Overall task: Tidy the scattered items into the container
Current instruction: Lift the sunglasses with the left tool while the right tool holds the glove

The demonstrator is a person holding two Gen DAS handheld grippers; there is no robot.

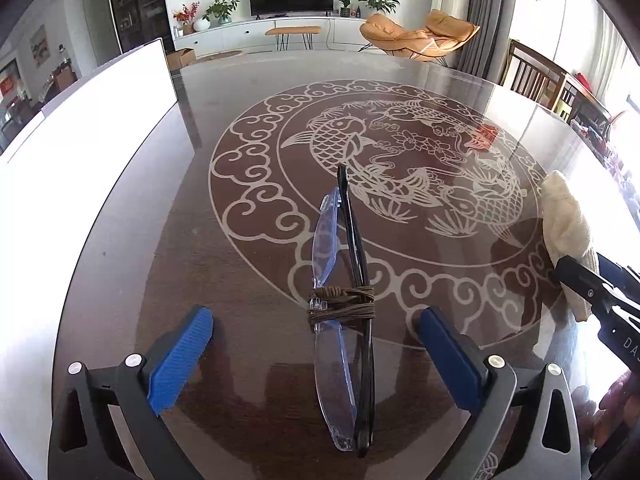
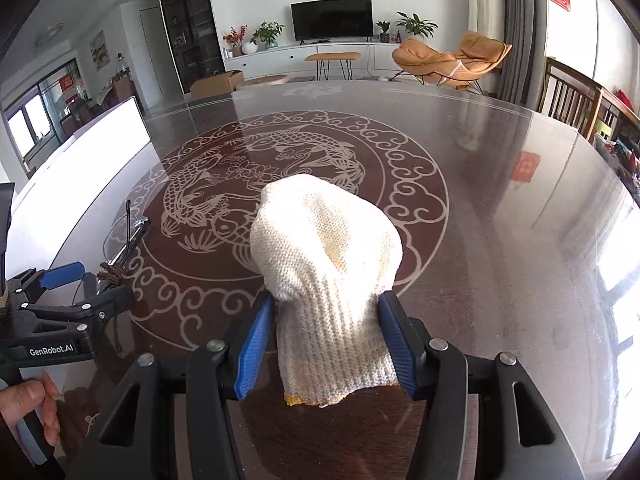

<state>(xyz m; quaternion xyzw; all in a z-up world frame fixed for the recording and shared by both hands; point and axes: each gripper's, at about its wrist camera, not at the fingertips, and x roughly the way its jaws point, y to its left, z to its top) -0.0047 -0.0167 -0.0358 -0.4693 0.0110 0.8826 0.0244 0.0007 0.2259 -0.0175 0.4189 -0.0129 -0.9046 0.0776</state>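
Observation:
Folded rimless glasses (image 1: 340, 376), bound with a brown cord (image 1: 344, 304), lie on the table. My left gripper (image 1: 316, 314) stands wide open with a blue pad on either side of them, both well clear of the frame. A cream knitted glove (image 2: 324, 240) lies between the pads of my right gripper (image 2: 326, 300), filling the gap, cuff towards the camera; the jaws stand open around it. The right wrist view shows the left gripper (image 2: 100, 280) astride the glasses (image 2: 132, 232). The left wrist view has the glove (image 1: 564, 216) and the right gripper (image 1: 592, 288) at its right edge.
The round dark table (image 1: 240, 240) has a pale fish pattern and a glossy top. A big white box-like container (image 1: 80, 160), washed out by glare, stands along the table's left side. Wooden chairs (image 1: 536, 76) stand beyond the far right rim. A hand (image 2: 28, 400) grips the left tool's handle.

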